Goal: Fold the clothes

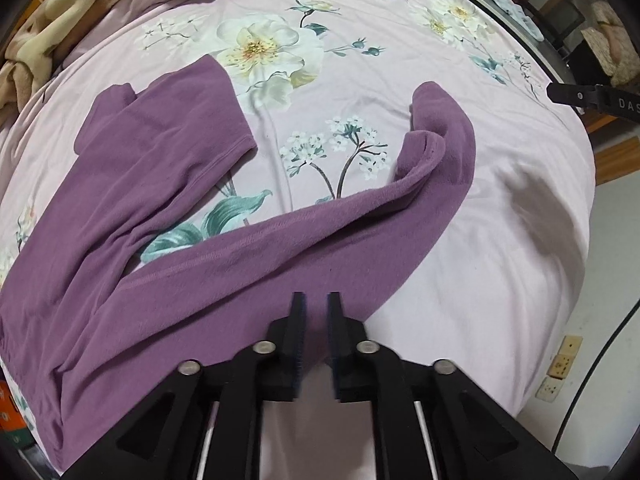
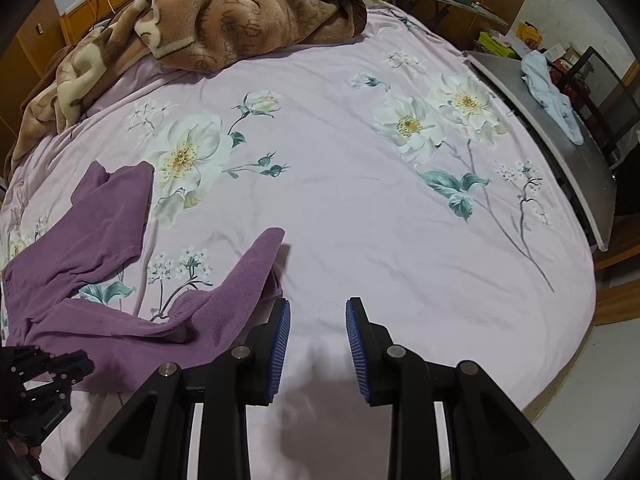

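Purple fleece trousers (image 1: 168,216) lie spread on the flowered pink bedsheet (image 1: 500,240), one leg folded back at the left, the other curling away to the right. The left gripper (image 1: 317,308) hangs just above the near leg with its jaws a narrow gap apart and nothing pinched between them. The right gripper (image 2: 318,316) stands open over bare sheet, just beside the tip of that curled leg.

The curled leg is bunched and doubled on itself; gripped as it lies, it would likely fold crooked, or the sheet could come up with it.

Only the right view shows the brown blanket (image 2: 224,20) in full and the grey side table (image 2: 560,132). Only the left view shows the trousers' whole spread.
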Action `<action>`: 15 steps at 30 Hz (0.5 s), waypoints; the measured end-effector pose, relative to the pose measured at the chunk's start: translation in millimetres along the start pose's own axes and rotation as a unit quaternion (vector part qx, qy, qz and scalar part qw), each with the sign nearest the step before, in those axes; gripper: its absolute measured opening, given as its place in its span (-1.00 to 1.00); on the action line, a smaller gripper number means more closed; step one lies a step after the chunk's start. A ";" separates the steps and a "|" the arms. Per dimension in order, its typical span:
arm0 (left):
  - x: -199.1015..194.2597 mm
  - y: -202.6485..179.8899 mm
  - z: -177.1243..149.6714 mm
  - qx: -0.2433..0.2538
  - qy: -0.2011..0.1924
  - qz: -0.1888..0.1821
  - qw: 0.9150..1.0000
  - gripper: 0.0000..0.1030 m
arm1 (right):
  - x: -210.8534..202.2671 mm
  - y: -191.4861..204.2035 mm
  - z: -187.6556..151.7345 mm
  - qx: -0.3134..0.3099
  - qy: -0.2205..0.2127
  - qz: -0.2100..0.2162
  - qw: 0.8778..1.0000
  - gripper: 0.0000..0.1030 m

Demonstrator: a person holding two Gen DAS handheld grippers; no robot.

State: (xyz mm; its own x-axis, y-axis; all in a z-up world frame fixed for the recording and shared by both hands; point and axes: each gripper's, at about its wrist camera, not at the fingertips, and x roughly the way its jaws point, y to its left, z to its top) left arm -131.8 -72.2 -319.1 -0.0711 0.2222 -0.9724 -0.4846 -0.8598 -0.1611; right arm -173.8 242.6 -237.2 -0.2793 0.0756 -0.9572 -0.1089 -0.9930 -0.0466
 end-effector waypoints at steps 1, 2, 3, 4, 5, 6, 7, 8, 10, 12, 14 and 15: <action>0.4 -1.2 0.6 0.003 0.000 -0.001 1.000 -0.59 | 2.1 0.0 0.2 -0.001 0.002 0.003 1.000 -0.40; 1.2 -2.5 2.1 0.006 -0.001 -0.001 1.000 -0.40 | 4.3 0.0 0.4 -0.001 0.004 0.006 1.000 -0.40; 4.6 -4.5 7.6 0.010 -0.004 -0.001 1.000 -0.24 | 7.6 -0.6 1.3 0.000 0.006 0.011 1.000 -0.40; 7.6 -6.0 12.5 0.013 -0.006 -0.002 1.000 -0.21 | 11.6 -1.1 2.0 0.003 0.010 0.021 1.000 -0.40; 10.0 -6.8 16.6 0.016 -0.008 -0.003 1.000 -0.20 | 15.8 -1.7 2.7 0.006 0.014 0.032 0.999 -0.40; 13.0 -7.7 21.1 0.017 -0.008 -0.005 1.000 -0.16 | 22.3 -2.6 3.6 0.014 0.020 0.051 0.998 -0.40; 16.5 -8.6 26.0 0.018 -0.009 -0.009 1.000 -0.13 | 28.7 -3.6 4.5 0.021 0.026 0.069 0.997 -0.40; 20.3 -10.1 31.1 0.020 -0.008 -0.012 1.000 -0.04 | 35.2 -4.6 5.3 0.029 0.032 0.087 0.995 -0.40; 28.6 -14.3 42.3 0.029 -0.005 -0.018 0.999 -0.01 | 51.1 -6.7 7.8 0.052 0.047 0.125 0.990 -0.40; 36.0 -20.9 51.0 0.046 -0.002 -0.023 0.999 0.00 | 67.2 -9.8 10.4 0.082 0.062 0.159 0.982 -0.40; 40.7 -26.7 55.5 0.061 0.000 -0.028 0.998 0.00 | 83.7 -14.5 13.9 0.118 0.073 0.186 0.973 -0.39; 42.7 -29.3 57.1 0.067 0.001 -0.031 0.997 -0.01 | 93.6 -15.7 16.2 0.133 0.082 0.198 0.968 -0.39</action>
State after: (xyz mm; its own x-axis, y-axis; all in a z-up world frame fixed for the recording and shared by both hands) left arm -170.4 -11.3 -346.3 -0.0359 0.2717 -0.9617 -0.6004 -0.7751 -0.1966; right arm -213.7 266.7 -321.5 -0.1961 -0.3424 -0.9188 -0.2717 -0.8814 0.3864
